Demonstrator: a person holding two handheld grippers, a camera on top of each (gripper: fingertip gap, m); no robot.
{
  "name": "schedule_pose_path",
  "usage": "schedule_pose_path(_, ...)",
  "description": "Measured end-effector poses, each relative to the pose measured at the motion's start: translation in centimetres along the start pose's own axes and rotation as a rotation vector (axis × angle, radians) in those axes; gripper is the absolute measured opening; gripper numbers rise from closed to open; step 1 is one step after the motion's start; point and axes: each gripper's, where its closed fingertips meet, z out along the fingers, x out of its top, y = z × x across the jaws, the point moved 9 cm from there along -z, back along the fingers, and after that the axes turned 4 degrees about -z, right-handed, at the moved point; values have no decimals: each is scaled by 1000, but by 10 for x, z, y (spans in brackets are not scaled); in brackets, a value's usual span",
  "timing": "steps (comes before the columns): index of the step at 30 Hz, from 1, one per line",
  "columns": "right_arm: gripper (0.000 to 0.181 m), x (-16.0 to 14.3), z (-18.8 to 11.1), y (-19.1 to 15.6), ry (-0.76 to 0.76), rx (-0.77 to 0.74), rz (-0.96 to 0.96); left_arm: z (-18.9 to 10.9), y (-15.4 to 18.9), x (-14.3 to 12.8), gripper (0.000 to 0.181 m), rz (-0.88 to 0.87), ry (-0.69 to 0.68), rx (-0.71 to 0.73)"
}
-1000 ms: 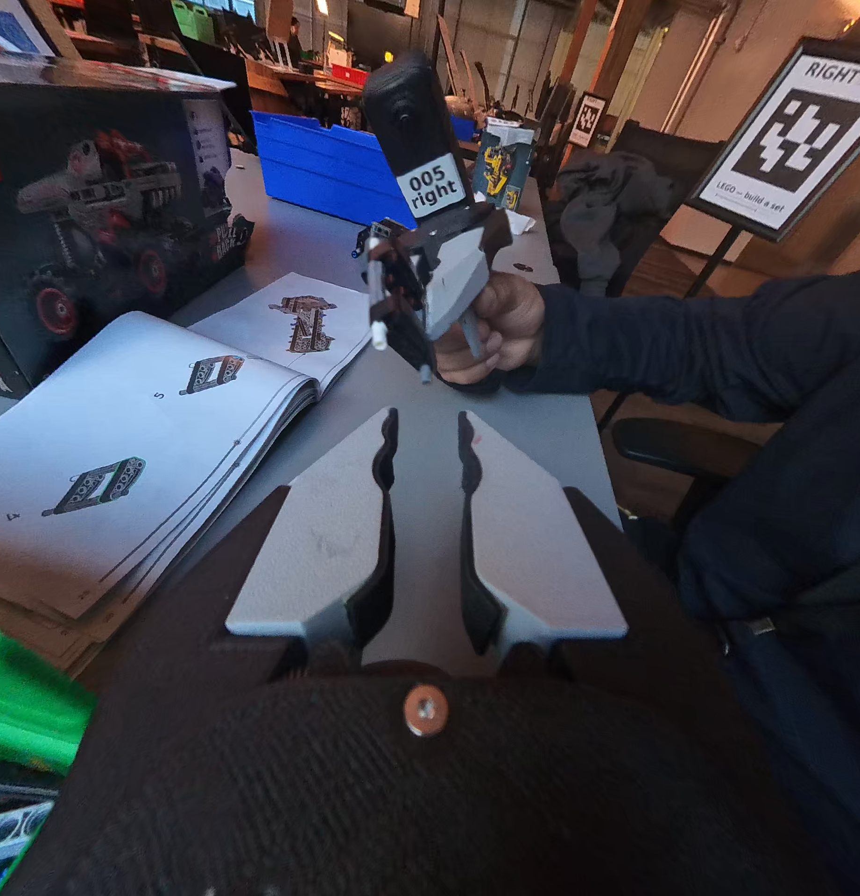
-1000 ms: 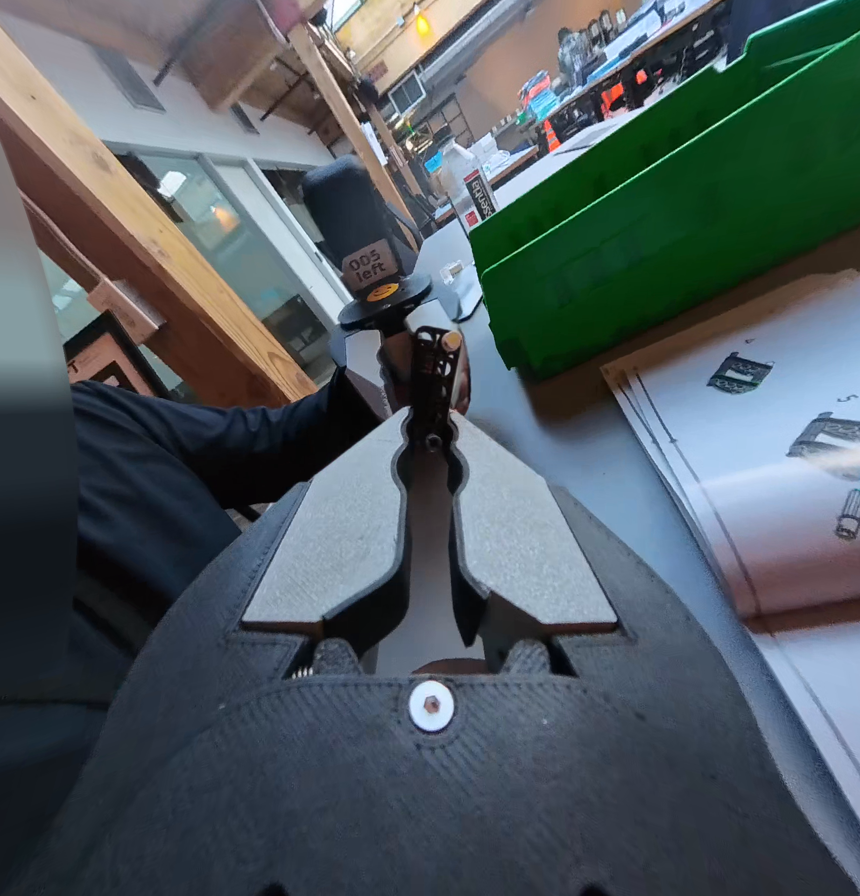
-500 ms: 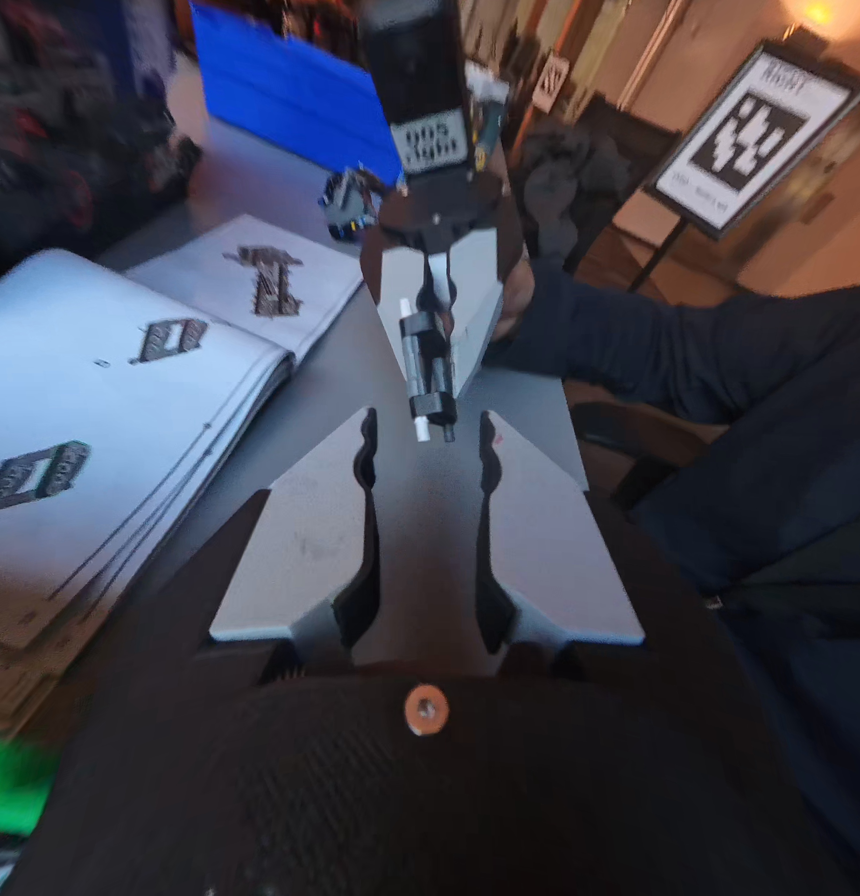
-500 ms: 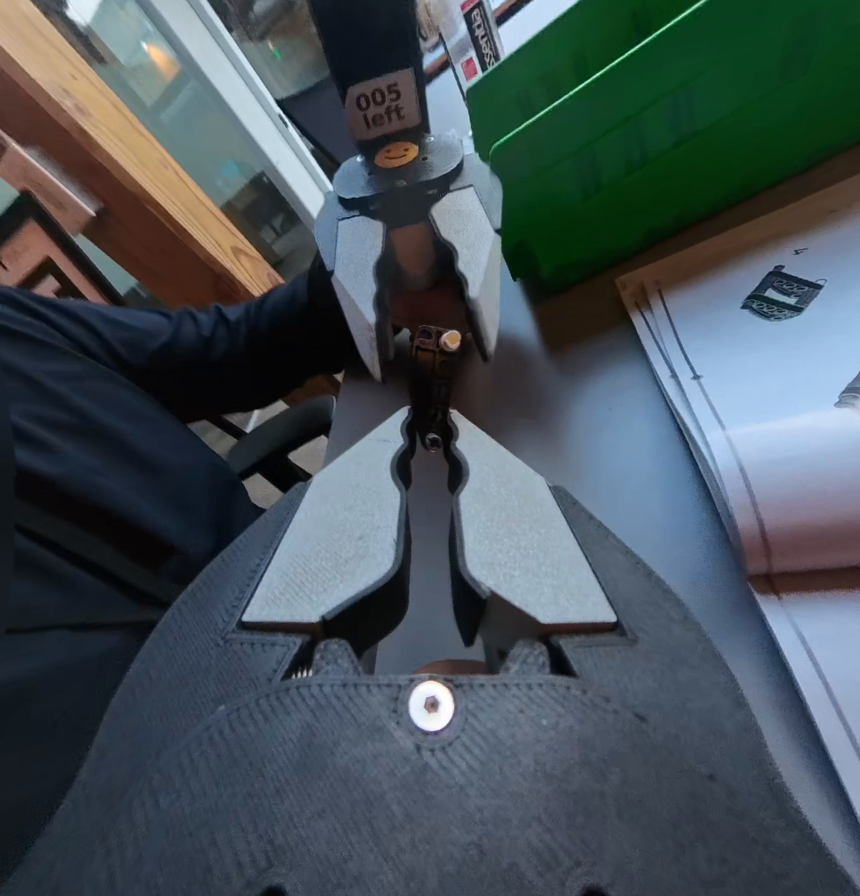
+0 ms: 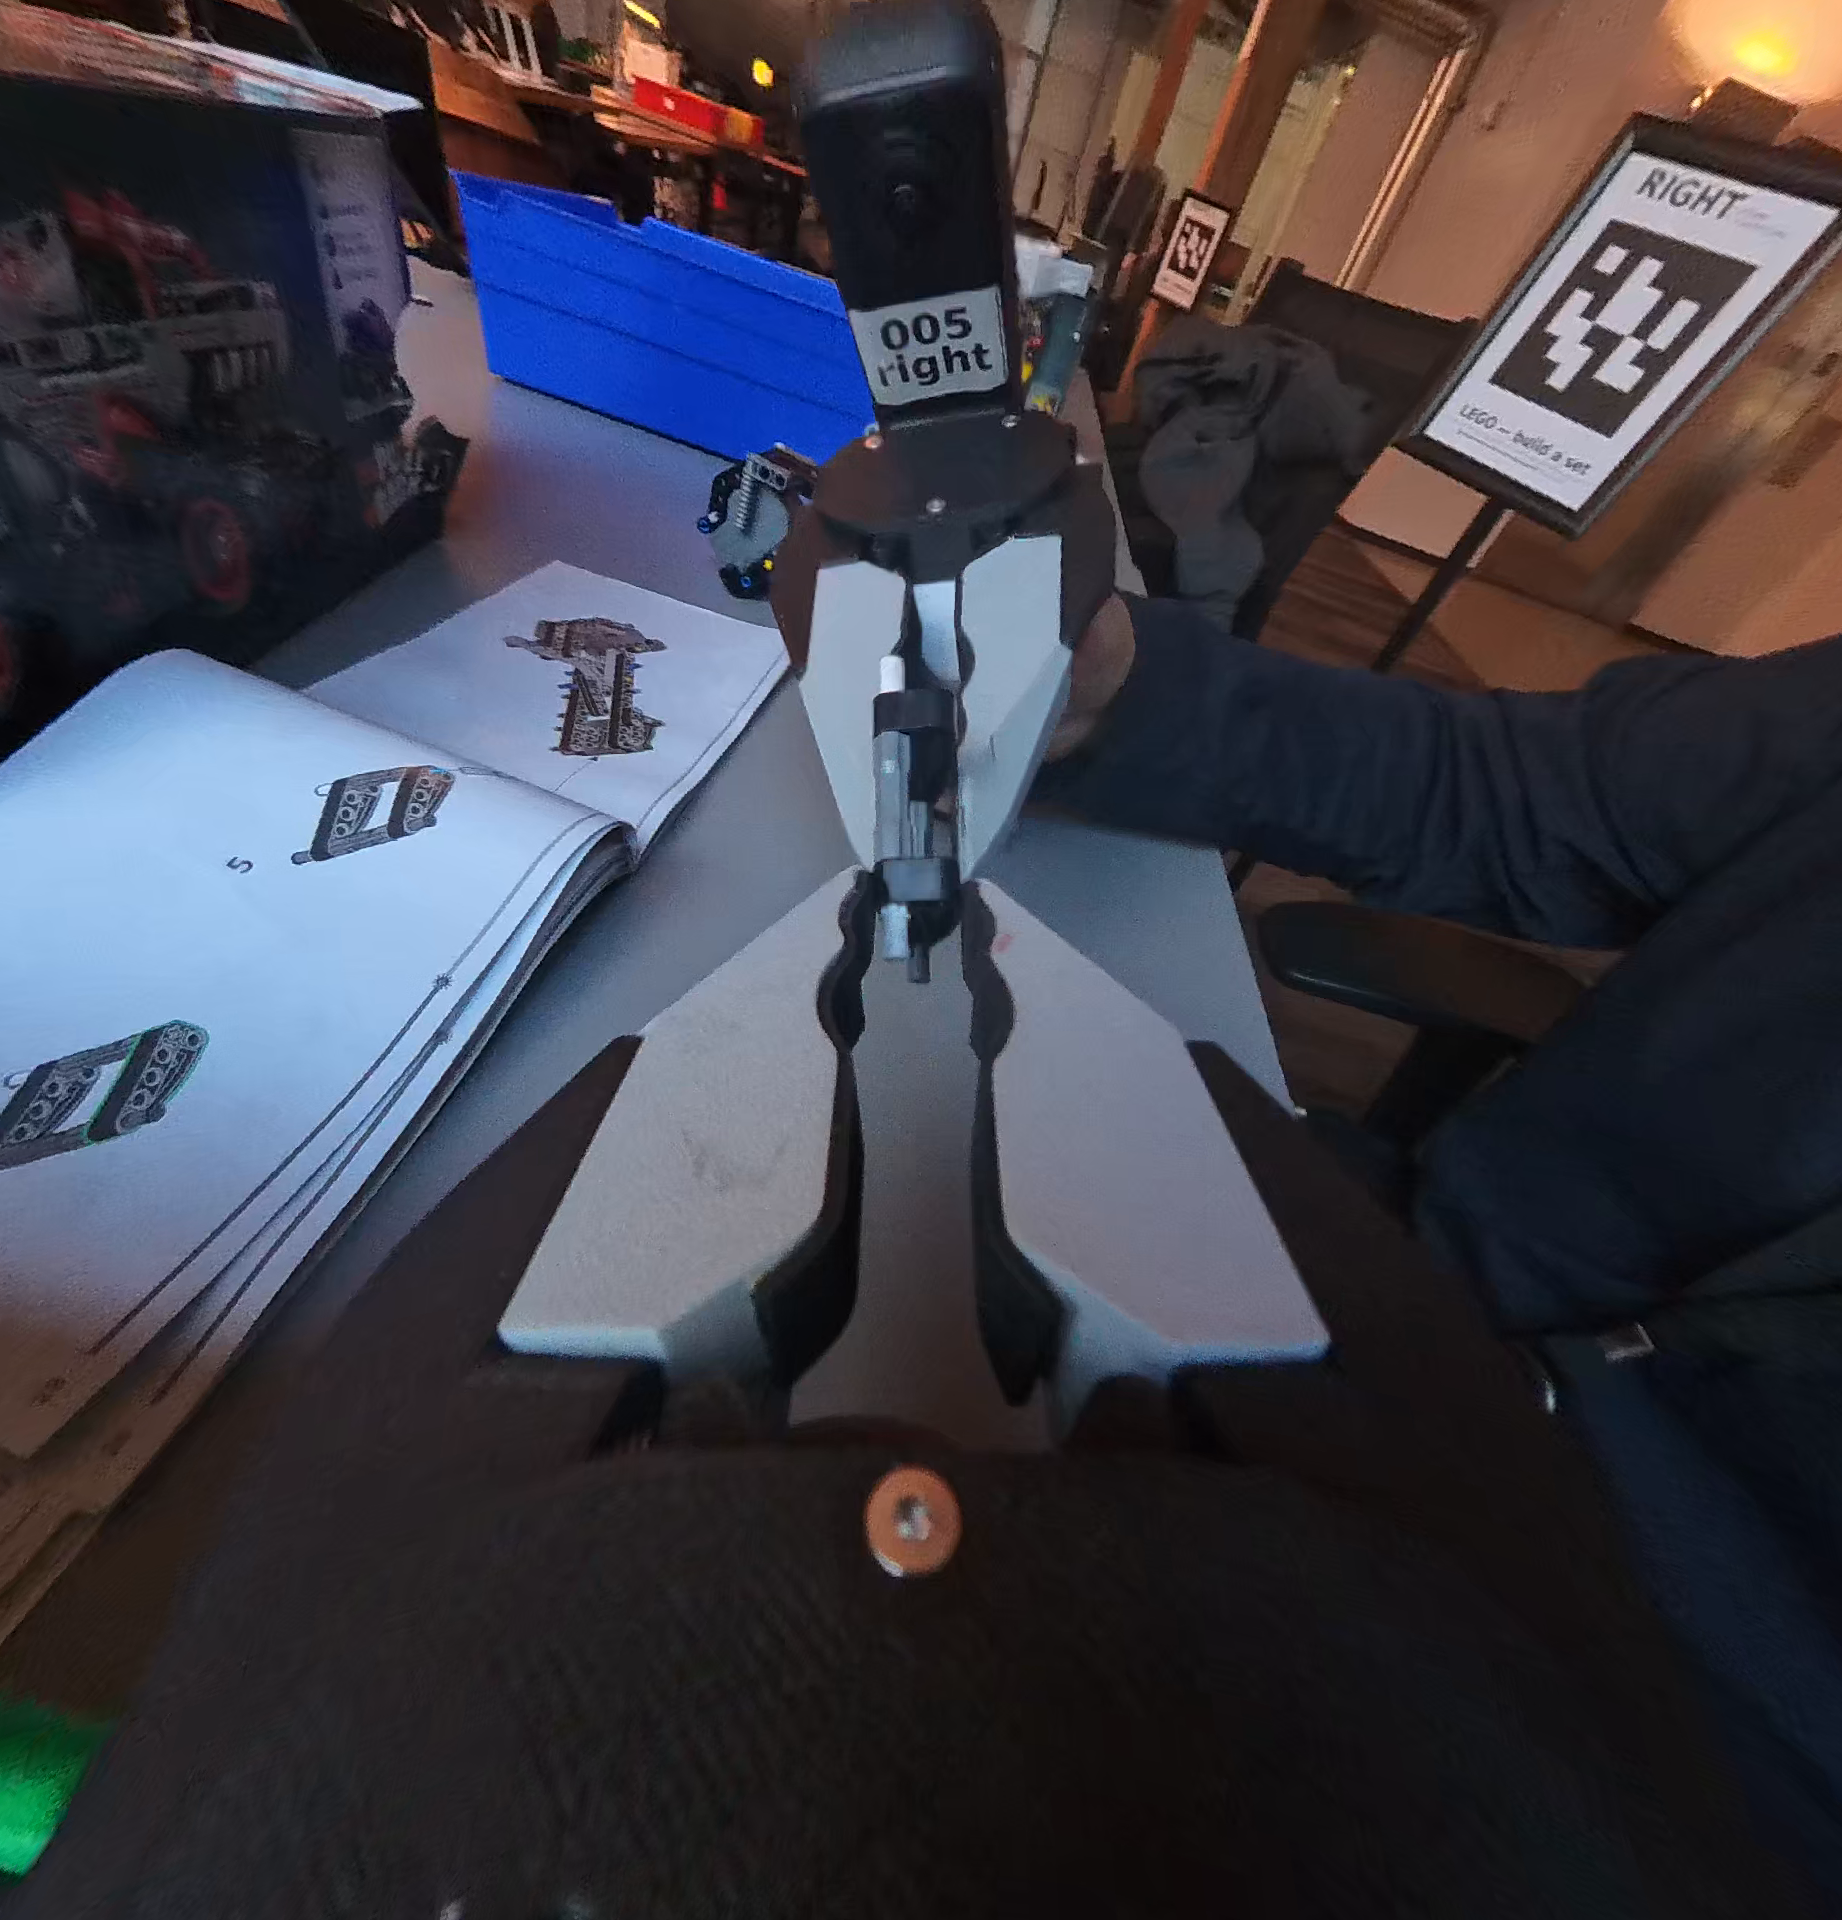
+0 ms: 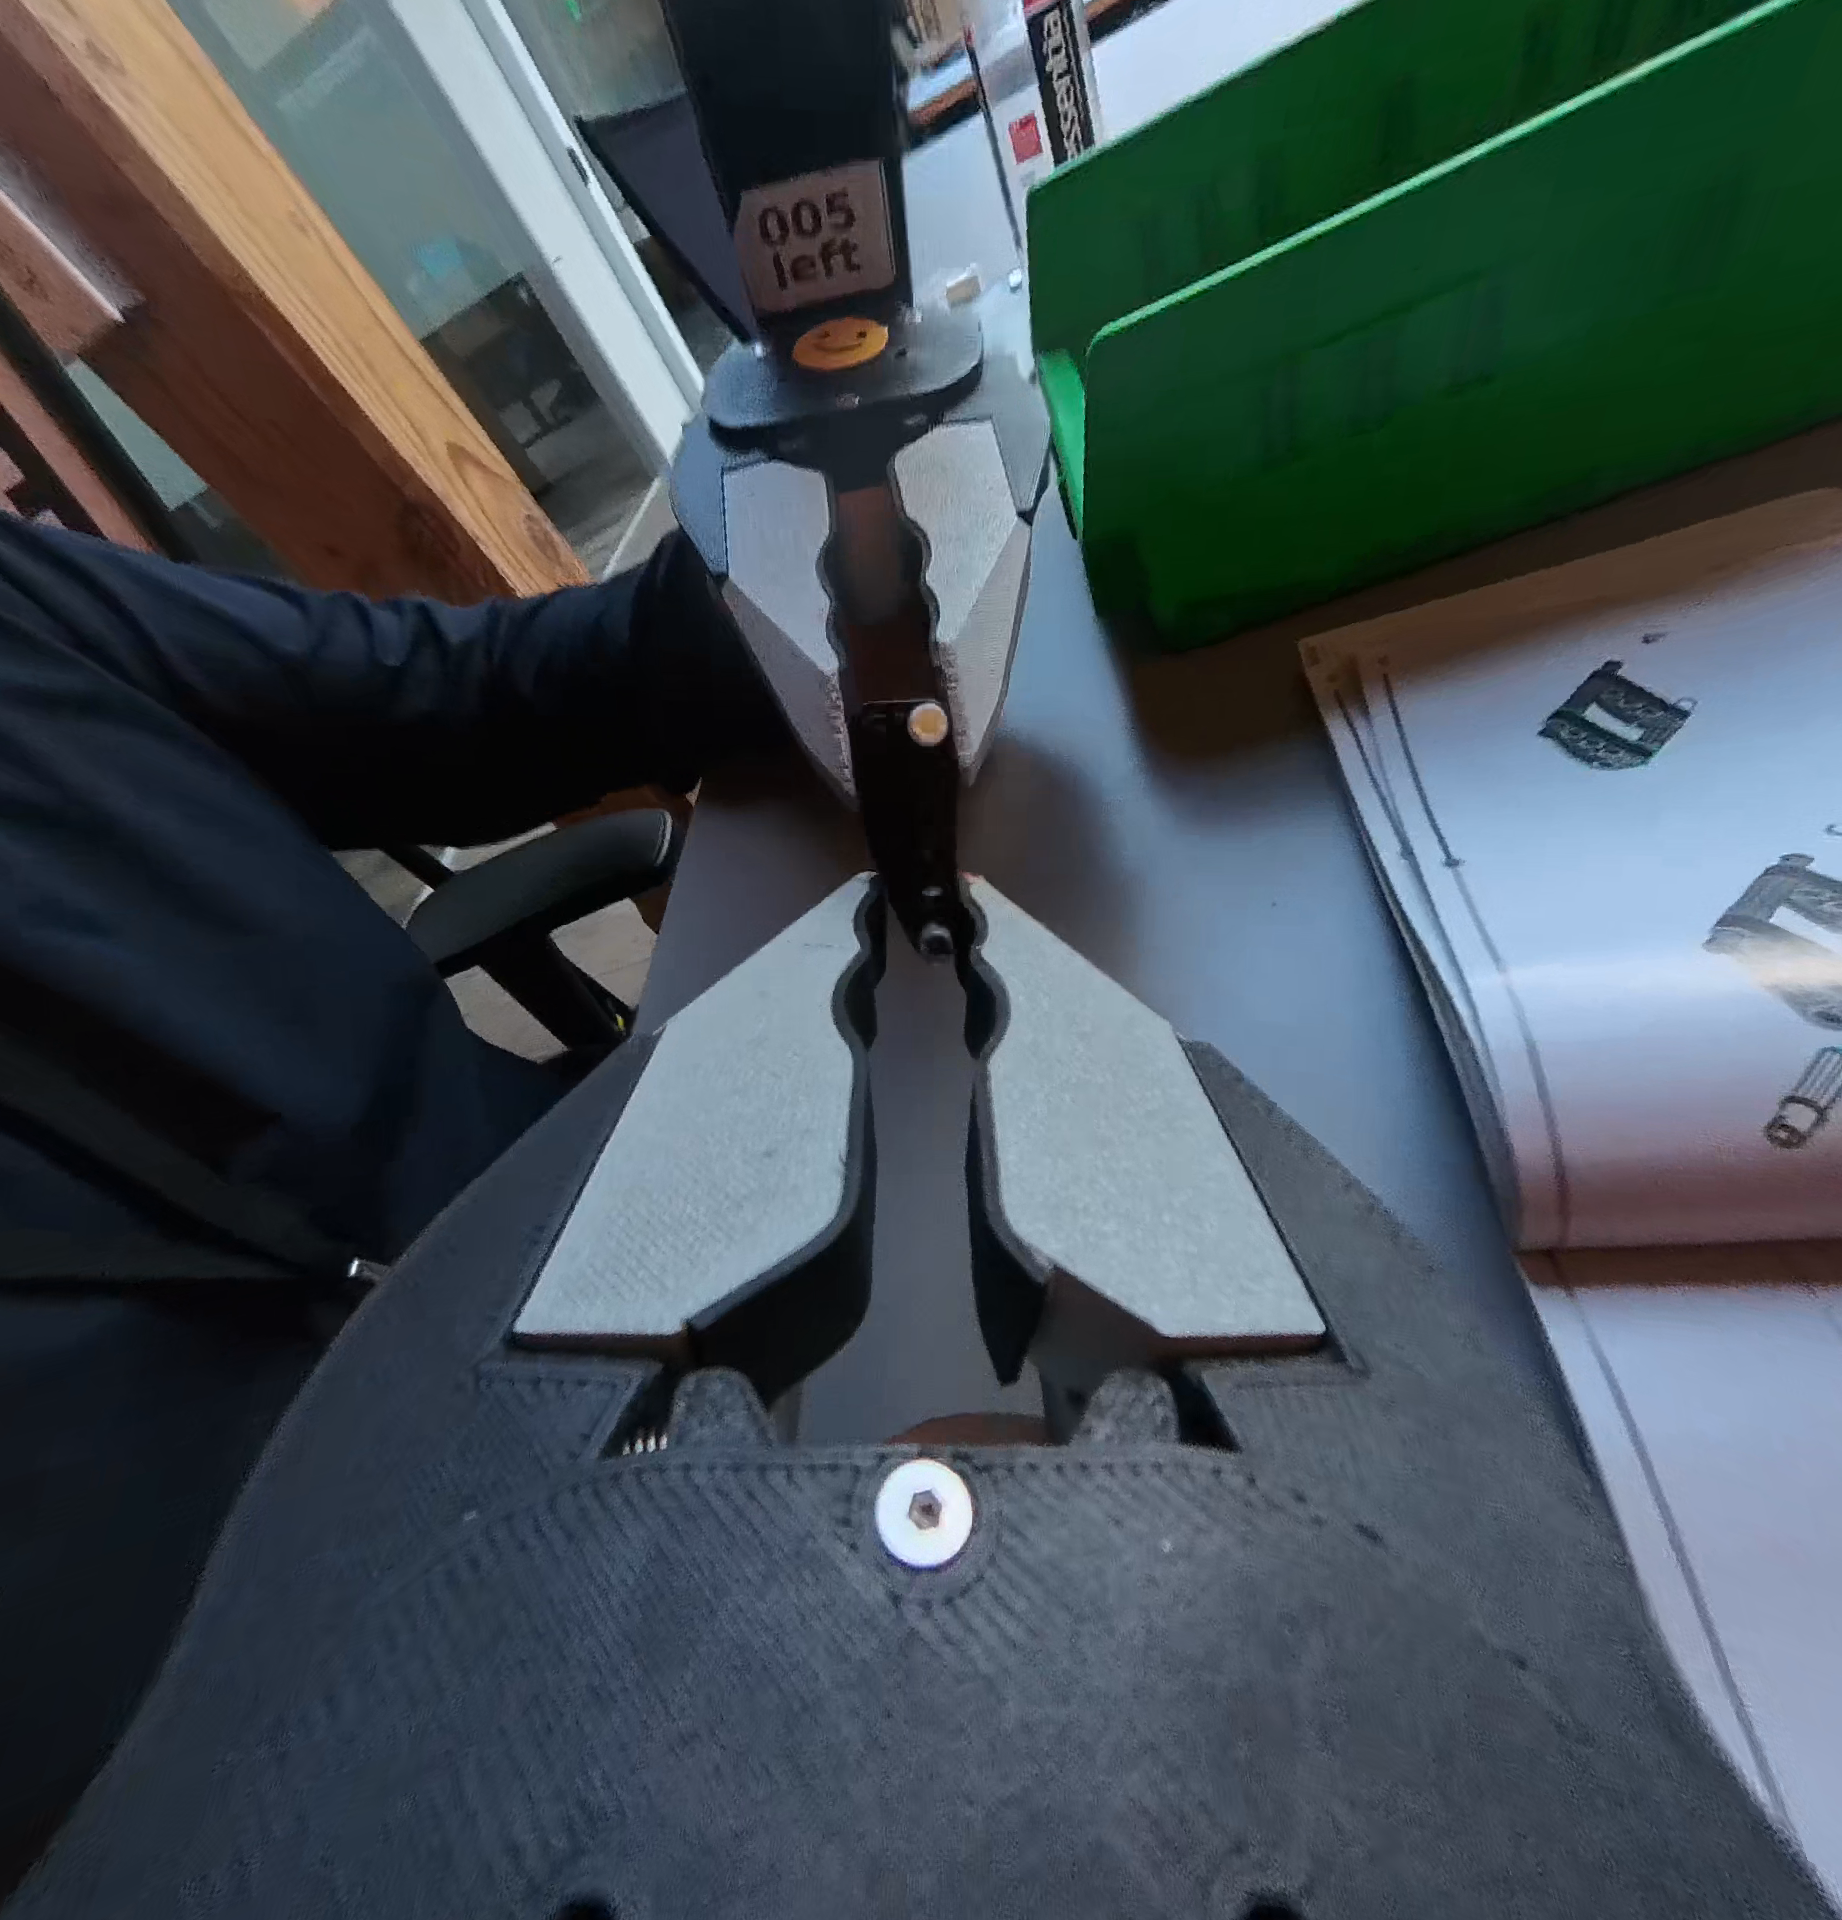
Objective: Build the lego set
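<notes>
Left wrist view ran, from left to right, from a dark set box (image 5: 158, 395) with a truck pictured on it, past an open instruction booklet (image 5: 273, 914) lying flat on the grey bench (image 5: 1104, 914), to a blue bin (image 5: 647, 312) at the back and a small part-built model (image 5: 753, 520) just in front of it. At the middle the left gripper (image 5: 915, 935) had its fingers (image 5: 730, 1143) a little apart, and the lower end of a slim lego piece (image 5: 904, 821) sat between their tips; I could not tell whether they touched it. The piece was dark with grey and white pins, held upright in the air above the bench. The right gripper (image 5: 922, 831) faced this camera from above, its fingers closed on the upper part of the piece, with a dark sleeve (image 5: 1416, 790) behind it. A sign on a stand (image 5: 1623, 332) stood far right.

Right wrist view showed the sleeve (image 6: 325, 707) at left and a wooden post (image 6: 273, 312) behind it. At the middle the right gripper (image 6: 922, 914) pinched the near end of the piece (image 6: 912, 810), while the left gripper (image 6: 886, 748) stood opposite with the far end between its parted fingers. Green bins (image 6: 1416, 364) and the booklet (image 6: 1623, 935) lay to the right.
</notes>
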Motion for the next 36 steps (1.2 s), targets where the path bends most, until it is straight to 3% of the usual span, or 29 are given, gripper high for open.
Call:
schedule_pose_path(5,21,6,-15,8,98,-48,11,0,-1,3,13,-60,90,41)
schedule_pose_path(8,26,14,-32,6,190,-84,-30,-9,-1,4,13,25,91,194)
schedule_pose_path(12,25,21,-56,8,306,-217,-99,0,19,-7,13,403,-176,398)
schedule_pose_path(14,25,21,-63,9,339,-256,-111,9,30,-17,13,476,-290,400)
schedule_pose_path(16,25,22,-71,8,372,-296,-134,12,40,-14,13,330,-257,319)
schedule_pose_path(19,24,21,-80,6,407,-298,-130,8,37,-2,13,-46,-197,109)
schedule_pose_path(21,24,18,-83,6,400,-300,-121,7,23,-9,13,-158,-248,124)
schedule_pose_path(23,24,14,-85,9,373,-328,-124,8,7,-25,15,-187,-343,199)
schedule_pose_path(25,24,10,-87,11,337,-351,-119,9,-4,-35,36,-248,-387,262)
schedule_pose_path(26,24,9,-88,10,326,-359,-124,10,-6,-34,38,-279,-388,243)
schedule_pose_path(28,23,8,-93,7,328,-373,-153,8,-6,-31,65,-303,-353,240)
schedule_pose_path(36,23,3,-111,-6,353,-444,-223,-31,13,-21,63,-84,-338,358)
